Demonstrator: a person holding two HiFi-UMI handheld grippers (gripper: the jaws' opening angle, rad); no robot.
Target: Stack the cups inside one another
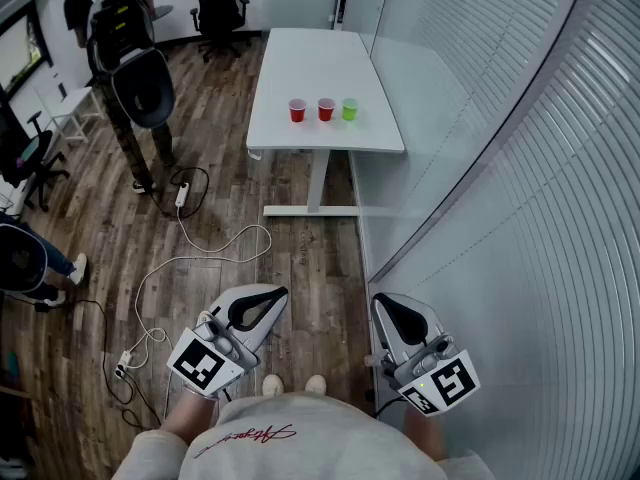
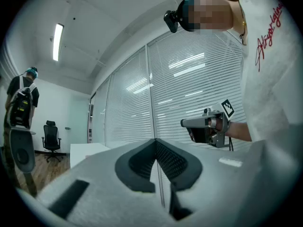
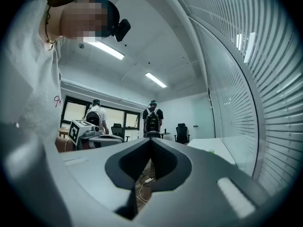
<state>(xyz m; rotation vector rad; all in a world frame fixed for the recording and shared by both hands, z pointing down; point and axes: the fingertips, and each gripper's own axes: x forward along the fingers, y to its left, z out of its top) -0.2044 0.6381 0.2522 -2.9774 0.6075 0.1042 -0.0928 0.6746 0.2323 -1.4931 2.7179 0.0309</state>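
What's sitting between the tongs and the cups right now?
Nothing visible. The left tongs and right tongs are shut and empty, well short of the table, with only floor between. A white cable loops on it, off to the left. The three cups stand in a row near the table's front edge.
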